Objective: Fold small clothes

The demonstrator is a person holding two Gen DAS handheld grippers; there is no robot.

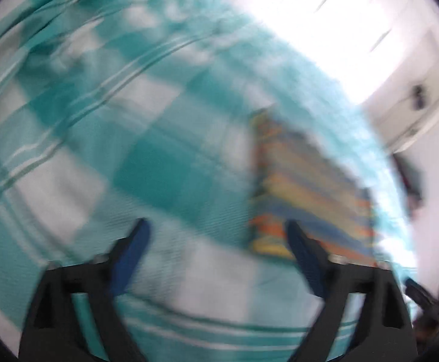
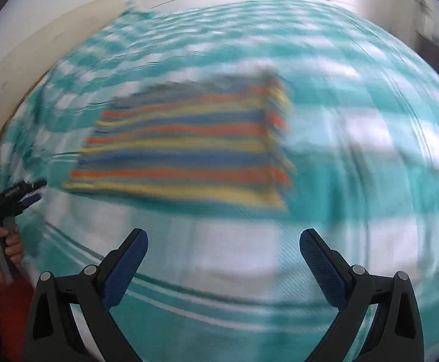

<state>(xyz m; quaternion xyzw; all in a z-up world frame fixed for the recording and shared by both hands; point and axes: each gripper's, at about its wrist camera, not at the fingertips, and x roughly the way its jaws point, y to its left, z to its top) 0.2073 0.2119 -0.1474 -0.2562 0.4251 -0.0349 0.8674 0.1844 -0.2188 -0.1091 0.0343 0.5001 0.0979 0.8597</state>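
A small folded garment with orange, yellow and blue stripes (image 2: 189, 147) lies flat on a teal and white checked cloth (image 2: 355, 150). In the left wrist view the garment (image 1: 310, 187) sits ahead and to the right. My left gripper (image 1: 216, 229) is open and empty above the cloth, its right finger near the garment's near edge. My right gripper (image 2: 224, 238) is open and empty, short of the garment's near edge. The left gripper also shows at the far left of the right wrist view (image 2: 30, 193), held in a hand. Both views are motion-blurred.
The checked cloth (image 1: 98, 120) covers the whole surface. A pale padded edge (image 2: 47, 45) runs along its far left side. White walls and a door with a handle (image 1: 418, 96) lie beyond the cloth's right edge.
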